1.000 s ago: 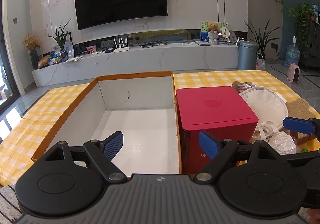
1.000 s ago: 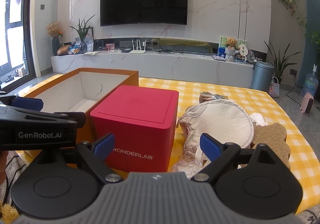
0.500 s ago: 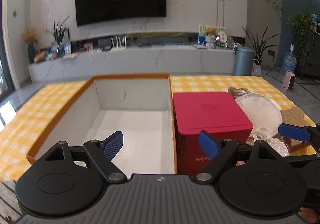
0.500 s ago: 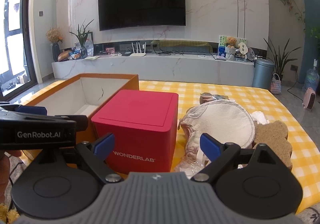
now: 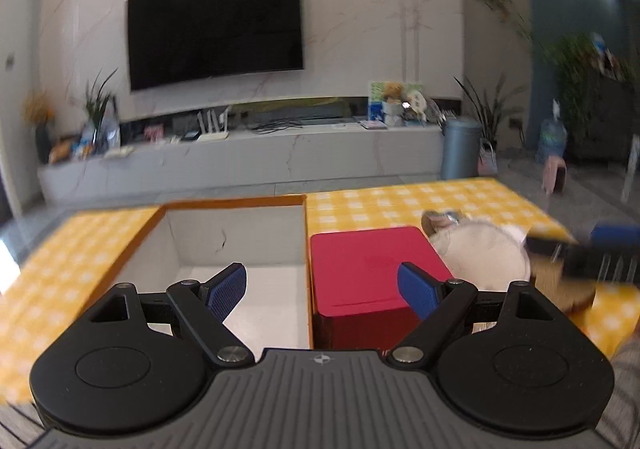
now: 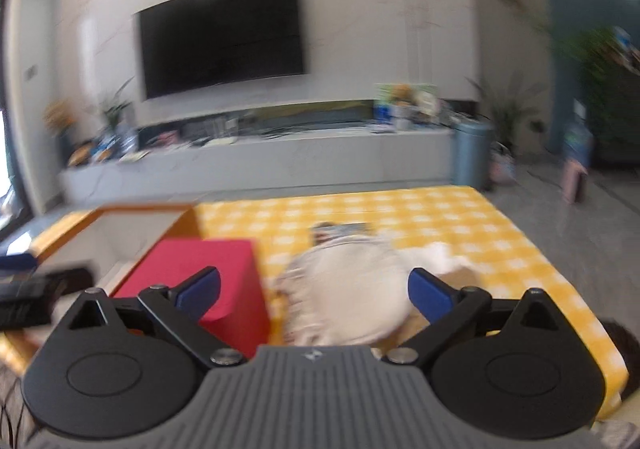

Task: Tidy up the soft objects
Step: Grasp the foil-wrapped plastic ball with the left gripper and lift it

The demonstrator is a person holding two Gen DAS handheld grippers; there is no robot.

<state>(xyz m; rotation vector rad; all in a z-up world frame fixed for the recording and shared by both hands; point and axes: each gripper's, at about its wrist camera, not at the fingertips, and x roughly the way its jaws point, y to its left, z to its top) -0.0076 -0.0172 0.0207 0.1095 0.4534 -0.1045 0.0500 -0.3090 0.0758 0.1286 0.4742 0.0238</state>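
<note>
In the left wrist view, the left gripper (image 5: 322,291) hangs with its blue fingers (image 5: 226,291) spread wide and nothing between them. Past them an orange-edged open box (image 5: 236,205) with a white inside sits on the yellow checked worktop (image 5: 384,205). A red cube box (image 5: 368,269) stands touching its right wall. Right of the red box lies a round cream cushion (image 5: 480,253), and the right gripper's dark arm (image 5: 588,257) reaches over that spot, blurred.

In the right wrist view, the right gripper (image 6: 314,291) has just been opening its fingers (image 6: 430,295); they stand wide apart, empty, above the near edge of the cream cushion (image 6: 352,285). The red cube box (image 6: 204,273) is to the left, the orange-edged box (image 6: 120,225) beyond it. White soft material (image 6: 440,255) lies just right of the cushion.
</note>
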